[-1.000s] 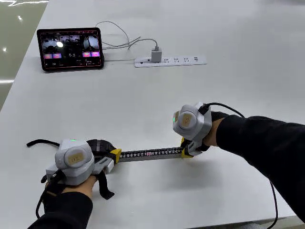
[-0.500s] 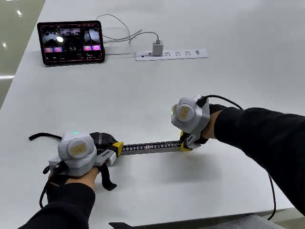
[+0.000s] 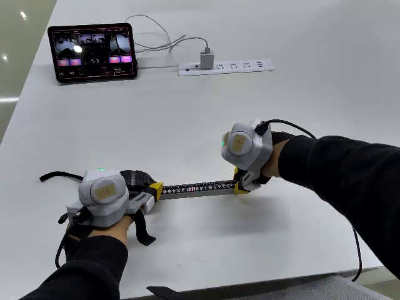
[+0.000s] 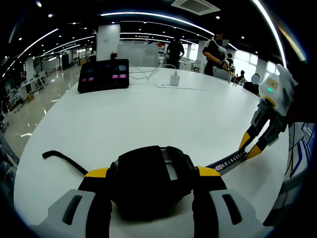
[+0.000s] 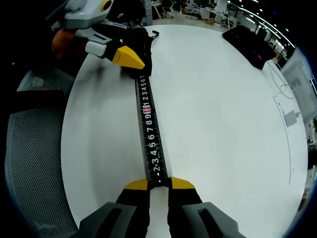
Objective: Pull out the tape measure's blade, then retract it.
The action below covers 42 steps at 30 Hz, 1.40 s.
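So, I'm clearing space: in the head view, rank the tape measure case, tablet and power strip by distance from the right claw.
1. tape measure case, left of the right claw, at the blade's other end.
2. power strip, far ahead.
3. tablet, far back left.

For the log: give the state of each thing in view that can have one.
left gripper: shut on the tape measure.
right gripper: shut on the tip of the blade.
tape measure: resting on the table, blade out.
blade: pulled out partway, lying flat, numbers up.
tablet: screen on.
charger: plugged into the power strip.
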Available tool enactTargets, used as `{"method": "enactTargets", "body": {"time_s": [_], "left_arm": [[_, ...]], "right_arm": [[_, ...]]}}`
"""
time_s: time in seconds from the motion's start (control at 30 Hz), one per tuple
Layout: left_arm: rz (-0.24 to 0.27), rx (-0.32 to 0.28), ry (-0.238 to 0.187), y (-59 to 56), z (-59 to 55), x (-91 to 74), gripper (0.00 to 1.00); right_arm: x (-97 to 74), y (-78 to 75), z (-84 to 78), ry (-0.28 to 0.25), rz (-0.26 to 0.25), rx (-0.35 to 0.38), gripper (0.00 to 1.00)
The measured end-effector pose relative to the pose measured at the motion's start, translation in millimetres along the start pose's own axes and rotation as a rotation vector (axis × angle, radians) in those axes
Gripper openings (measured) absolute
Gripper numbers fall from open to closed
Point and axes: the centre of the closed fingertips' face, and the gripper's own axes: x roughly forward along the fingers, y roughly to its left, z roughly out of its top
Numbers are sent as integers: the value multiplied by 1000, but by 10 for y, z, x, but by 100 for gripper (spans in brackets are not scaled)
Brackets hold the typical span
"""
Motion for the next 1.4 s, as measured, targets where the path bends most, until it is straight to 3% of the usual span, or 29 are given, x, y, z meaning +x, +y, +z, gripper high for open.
{"method": "enactTargets", "body": {"time_s": [0.43, 1.4], "left_arm": [[1, 0, 1, 6, 7, 6, 61], [1, -1, 2, 14, 18, 20, 61]], "right_arm": [[12, 5, 59, -1, -4, -32, 9], [45, -11, 158, -8, -8, -18, 8]]}}
